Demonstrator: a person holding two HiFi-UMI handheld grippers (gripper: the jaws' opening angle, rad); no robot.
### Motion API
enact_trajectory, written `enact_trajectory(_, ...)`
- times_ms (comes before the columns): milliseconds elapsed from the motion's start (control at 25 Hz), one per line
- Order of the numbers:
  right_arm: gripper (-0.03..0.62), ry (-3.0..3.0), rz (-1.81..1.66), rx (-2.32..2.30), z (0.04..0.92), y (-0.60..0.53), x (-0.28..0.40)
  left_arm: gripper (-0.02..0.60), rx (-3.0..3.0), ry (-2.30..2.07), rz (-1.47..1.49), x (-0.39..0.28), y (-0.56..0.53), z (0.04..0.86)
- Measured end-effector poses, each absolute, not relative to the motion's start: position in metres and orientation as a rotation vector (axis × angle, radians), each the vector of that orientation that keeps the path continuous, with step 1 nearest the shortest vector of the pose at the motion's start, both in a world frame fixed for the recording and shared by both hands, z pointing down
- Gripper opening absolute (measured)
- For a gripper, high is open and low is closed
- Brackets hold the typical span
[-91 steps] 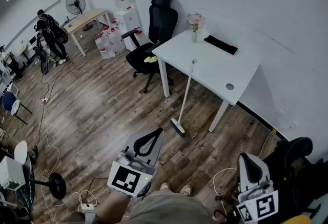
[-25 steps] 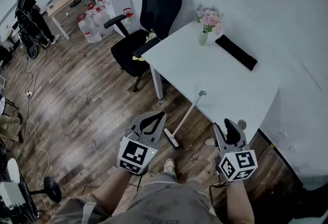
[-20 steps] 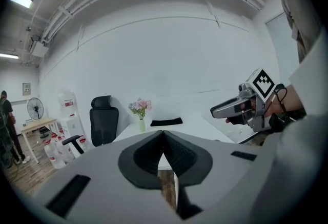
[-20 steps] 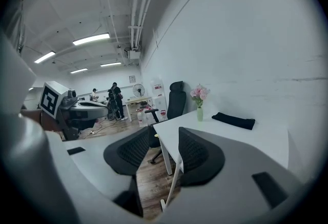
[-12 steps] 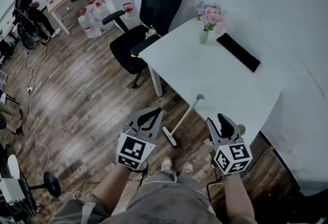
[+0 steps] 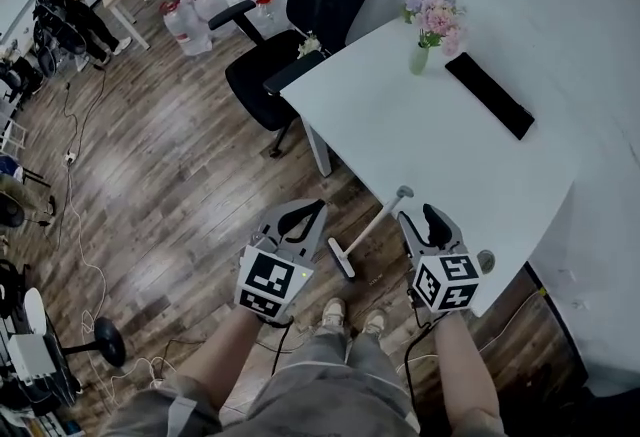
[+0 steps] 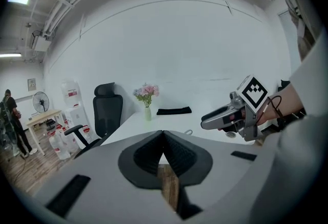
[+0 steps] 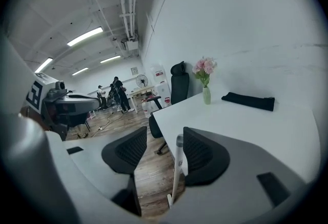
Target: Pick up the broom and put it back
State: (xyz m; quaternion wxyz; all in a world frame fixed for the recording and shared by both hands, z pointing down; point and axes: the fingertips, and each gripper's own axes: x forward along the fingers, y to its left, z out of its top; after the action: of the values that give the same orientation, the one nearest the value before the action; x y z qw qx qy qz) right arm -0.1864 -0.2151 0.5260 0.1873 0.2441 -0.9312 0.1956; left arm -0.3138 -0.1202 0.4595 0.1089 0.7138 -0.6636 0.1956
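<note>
As we look down in the head view, the broom leans on the edge of the white table, its head on the wood floor, between the left gripper and the right gripper. Our left gripper view shows jaws pressed together, empty. Our right gripper view shows jaws spread, just opened wider, the handle in the gap, unpinched.

The floor is dark wood planking with a slight sheen. The tabletop is smooth, matt white, and the broom has a pale, smooth handle.
</note>
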Motion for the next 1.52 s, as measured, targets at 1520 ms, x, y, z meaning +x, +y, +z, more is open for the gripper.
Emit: enact_trajectory(1520, 0.115, -2.533, 0.325, 0.469, 0.619, -0.169, -0.206, 0.017, 2.046, -1.864, 0.628, -0.296, -0.111, 0.522)
